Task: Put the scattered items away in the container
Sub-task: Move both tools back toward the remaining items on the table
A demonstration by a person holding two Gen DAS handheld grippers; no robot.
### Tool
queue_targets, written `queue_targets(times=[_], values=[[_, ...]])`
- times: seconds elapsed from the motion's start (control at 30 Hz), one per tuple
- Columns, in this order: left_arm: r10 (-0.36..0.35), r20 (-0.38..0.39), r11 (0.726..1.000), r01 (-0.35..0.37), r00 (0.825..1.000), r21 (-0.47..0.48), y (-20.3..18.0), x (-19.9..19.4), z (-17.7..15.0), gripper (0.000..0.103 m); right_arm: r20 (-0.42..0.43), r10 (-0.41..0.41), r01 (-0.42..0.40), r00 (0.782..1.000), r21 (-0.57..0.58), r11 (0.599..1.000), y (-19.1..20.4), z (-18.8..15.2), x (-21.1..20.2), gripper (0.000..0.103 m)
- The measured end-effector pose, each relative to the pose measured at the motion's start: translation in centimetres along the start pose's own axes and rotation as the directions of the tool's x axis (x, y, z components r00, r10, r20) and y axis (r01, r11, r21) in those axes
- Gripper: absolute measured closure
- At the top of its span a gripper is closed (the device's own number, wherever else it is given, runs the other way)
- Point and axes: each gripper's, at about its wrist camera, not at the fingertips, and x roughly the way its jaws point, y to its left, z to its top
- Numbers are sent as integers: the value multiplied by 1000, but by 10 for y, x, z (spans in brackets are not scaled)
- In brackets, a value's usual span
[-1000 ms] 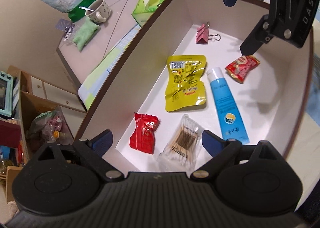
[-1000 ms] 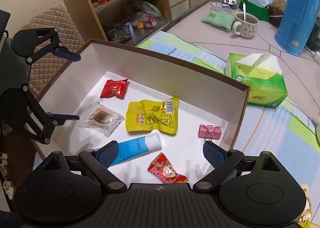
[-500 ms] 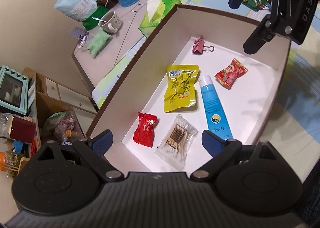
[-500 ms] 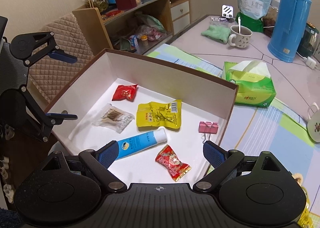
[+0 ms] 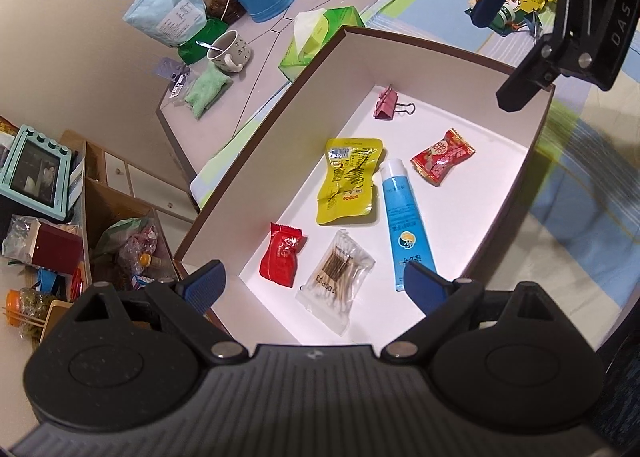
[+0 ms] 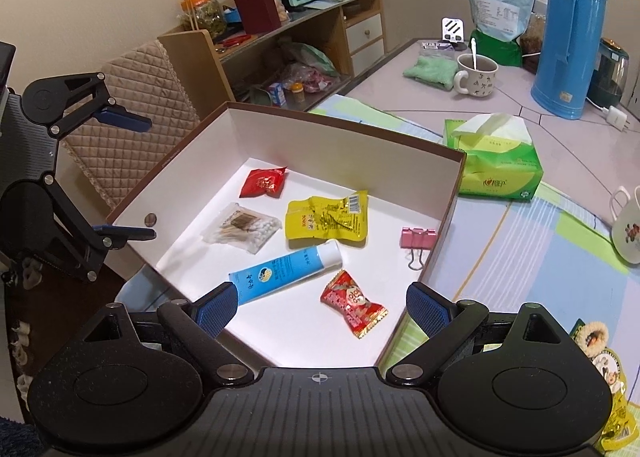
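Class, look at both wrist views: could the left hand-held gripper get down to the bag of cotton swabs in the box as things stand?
Probably yes. The left hand-held gripper is open above the box, the cotton swabs lie uncovered just ahead, nothing on top, and the right hand-held gripper hangs over the far end.

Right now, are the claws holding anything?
No. The left claw and right claw are both open and empty above the box.

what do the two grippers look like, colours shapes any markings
Both are matte black plastic: a ribbed body, two round housings and linkage bars with silver rivets. The left gripper and right gripper each carry two blue ribbed finger pads. The right one, seen from the left camera, bears white letters "DAS". No cables or sleeves show.
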Motion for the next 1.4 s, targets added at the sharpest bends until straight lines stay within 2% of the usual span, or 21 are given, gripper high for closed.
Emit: queue_targets(times=[0.17, 0.3, 0.57, 0.73, 0.93, 1.1, 1.2, 1.4], values=[[8, 11, 999, -7, 1000, -41, -7, -12, -2, 9, 34, 13, -13, 999, -2, 1000, -3, -11, -17, 9], [12, 28, 993, -9, 1000, -115, -12, -23, -6, 9, 74, 25, -24, 997, -6, 1000, -5, -21, -31, 9], [34, 70, 958, -12, 997, -287, -17, -48, -16, 9, 130, 51, -46, 990, -42, 998, 4, -37, -51, 9], [48, 88, 940, -15, 995, -340, -24, -67, -17, 8, 153, 79, -69, 985, -72, 995, 7, -45, -62, 9], [33, 131, 928, 18, 991, -371, -42, -79, -3, 8, 170, 71, -61, 983, -61, 996, -12, -64, -82, 9], [-10, 196, 932, 81, 980, -354, -67, -82, 25, 8, 163, 6, -3, 987, -18, 1000, -46, -92, -104, 9], [-48, 236, 938, 125, 971, -322, -84, -80, 48, 8, 153, -54, 45, 987, 60, 997, -77, -114, -119, 9], [-129, 287, 942, 208, 949, -262, -118, -67, 96, 8, 96, -193, 170, 977, 207, 964, -141, -156, -148, 9]])
